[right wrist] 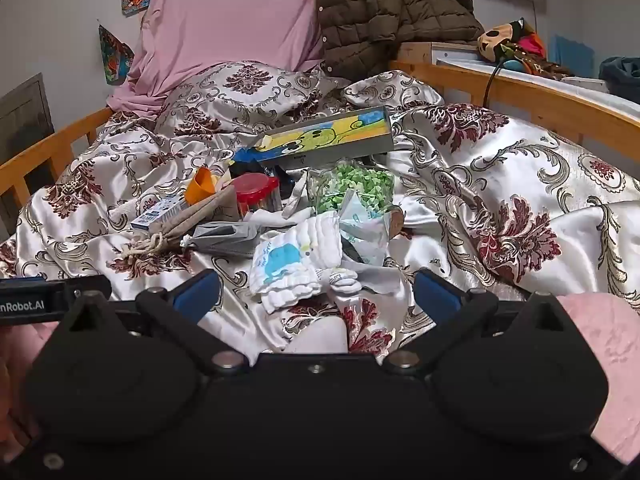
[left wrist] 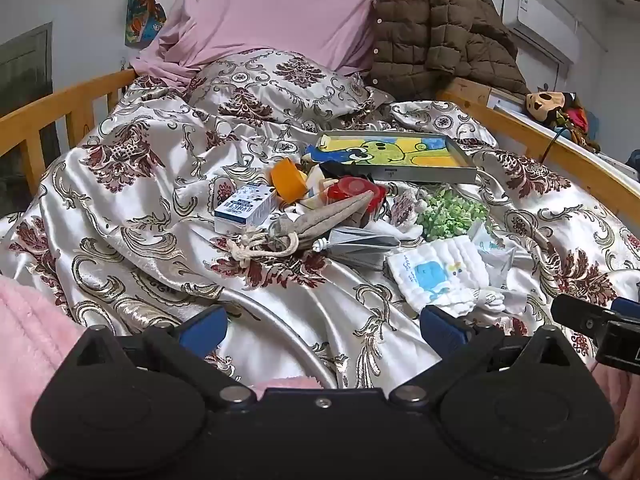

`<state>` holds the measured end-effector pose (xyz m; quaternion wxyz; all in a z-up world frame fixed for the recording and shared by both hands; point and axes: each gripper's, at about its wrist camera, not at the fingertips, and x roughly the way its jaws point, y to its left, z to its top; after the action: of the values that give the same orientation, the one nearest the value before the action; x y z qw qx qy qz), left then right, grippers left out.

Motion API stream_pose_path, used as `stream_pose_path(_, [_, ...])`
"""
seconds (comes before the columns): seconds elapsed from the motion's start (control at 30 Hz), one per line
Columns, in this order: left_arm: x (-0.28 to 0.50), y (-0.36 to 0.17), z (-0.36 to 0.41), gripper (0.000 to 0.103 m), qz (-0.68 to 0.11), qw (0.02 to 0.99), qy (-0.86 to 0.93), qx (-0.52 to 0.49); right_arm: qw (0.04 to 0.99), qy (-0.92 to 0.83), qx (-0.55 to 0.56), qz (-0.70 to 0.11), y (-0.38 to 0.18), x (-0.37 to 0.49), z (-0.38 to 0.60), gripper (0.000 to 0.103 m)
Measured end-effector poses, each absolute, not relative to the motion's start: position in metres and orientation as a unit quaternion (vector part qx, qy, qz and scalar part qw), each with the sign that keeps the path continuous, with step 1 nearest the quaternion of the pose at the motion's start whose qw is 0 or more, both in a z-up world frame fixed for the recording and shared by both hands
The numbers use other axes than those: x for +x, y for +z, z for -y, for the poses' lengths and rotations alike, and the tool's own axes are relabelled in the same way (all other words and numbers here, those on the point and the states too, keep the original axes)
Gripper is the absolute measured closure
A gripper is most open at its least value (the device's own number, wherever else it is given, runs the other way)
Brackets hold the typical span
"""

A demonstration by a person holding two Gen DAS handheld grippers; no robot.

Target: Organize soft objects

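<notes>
A pile of small items lies on a patterned satin bedspread [left wrist: 132,208]. Nearest is a folded white cloth with a blue whale print [left wrist: 436,276] [right wrist: 298,258]. Behind it lie a green-dotted bag [left wrist: 452,214] [right wrist: 352,190], a grey folded cloth [left wrist: 360,246] [right wrist: 228,240] and a beige drawstring pouch [left wrist: 316,220] [right wrist: 192,210]. My left gripper [left wrist: 322,326] is open over bare bedspread, short of the pile. Just before the whale cloth, my right gripper [right wrist: 316,294] stands open with nothing between its blue fingers [right wrist: 196,296].
A metal tray with a yellow cartoon towel [left wrist: 396,156] [right wrist: 332,136] sits behind the pile, beside a red-lidded jar [left wrist: 354,190], an orange cup [left wrist: 286,180] and a small blue-white carton [left wrist: 244,208]. Wooden bed rails [left wrist: 60,112] [right wrist: 540,100] run along both sides. A pink pillow [left wrist: 272,12] and brown jacket [left wrist: 440,28] lean at the head.
</notes>
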<state>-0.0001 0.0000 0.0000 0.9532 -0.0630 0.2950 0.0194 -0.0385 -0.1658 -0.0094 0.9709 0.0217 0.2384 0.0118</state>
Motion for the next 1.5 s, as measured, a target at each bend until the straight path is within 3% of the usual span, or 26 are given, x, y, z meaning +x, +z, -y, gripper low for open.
stream_pose_path(1.5, [0.0005, -0.0001, 0.0000, 0.001, -0.298, 0.952, 0.019, -0.065, 0.971, 0.012, 0.023, -0.236, -0.0094, -0.0393, 0.1655, 0.001])
